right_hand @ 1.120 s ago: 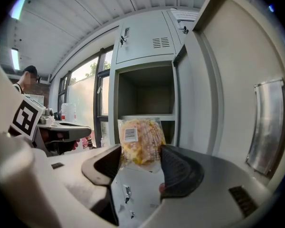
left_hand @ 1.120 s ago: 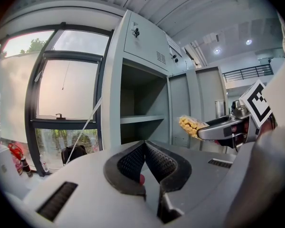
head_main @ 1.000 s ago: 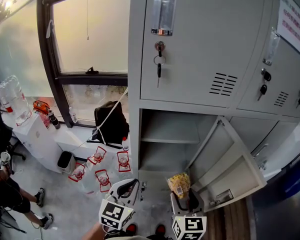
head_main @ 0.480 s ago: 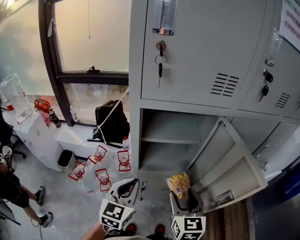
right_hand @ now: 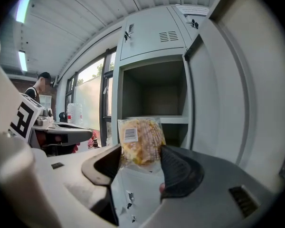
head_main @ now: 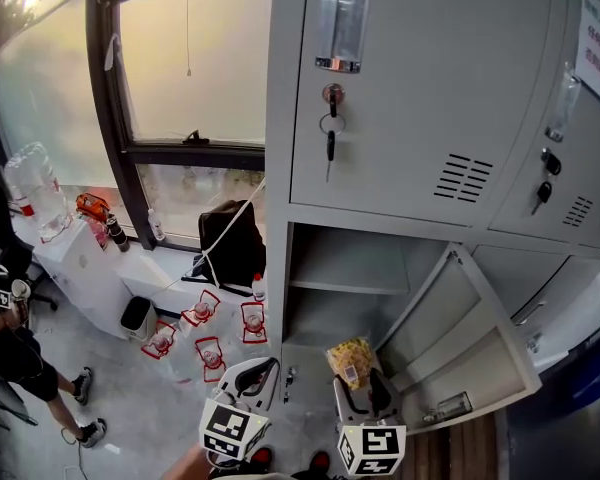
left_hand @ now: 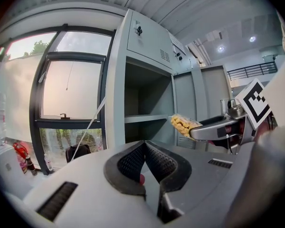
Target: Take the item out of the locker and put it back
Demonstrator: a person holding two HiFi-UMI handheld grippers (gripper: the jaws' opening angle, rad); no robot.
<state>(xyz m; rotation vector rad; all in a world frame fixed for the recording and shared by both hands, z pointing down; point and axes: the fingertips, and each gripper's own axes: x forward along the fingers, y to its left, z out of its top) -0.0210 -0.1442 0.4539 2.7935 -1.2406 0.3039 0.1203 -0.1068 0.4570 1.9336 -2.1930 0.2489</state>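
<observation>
A clear packet of yellow snack with a barcode label [right_hand: 140, 141] stands between the pads of my right gripper [right_hand: 141, 161], which is shut on it. In the head view the snack packet [head_main: 351, 359] sits just in front of the open grey locker [head_main: 340, 268], below its inner shelf [head_main: 345, 276]. The left gripper view shows the same snack packet [left_hand: 184, 124] held out in front of the locker opening [left_hand: 145, 106]. My left gripper [left_hand: 143, 161] is shut with nothing in it and hangs low beside the right gripper [head_main: 358, 393].
The locker door [head_main: 470, 343] swings open to the right. The closed door above carries a key [head_main: 330, 118]. To the left is a window [head_main: 190, 68] with a black bag [head_main: 230, 243], red-framed items [head_main: 205, 333] on the floor, and a person [head_main: 10, 358].
The view has shifted slightly right and up; my right gripper with the snack packet has edged a little left and up toward the locker opening. The left gripper has stayed put.
</observation>
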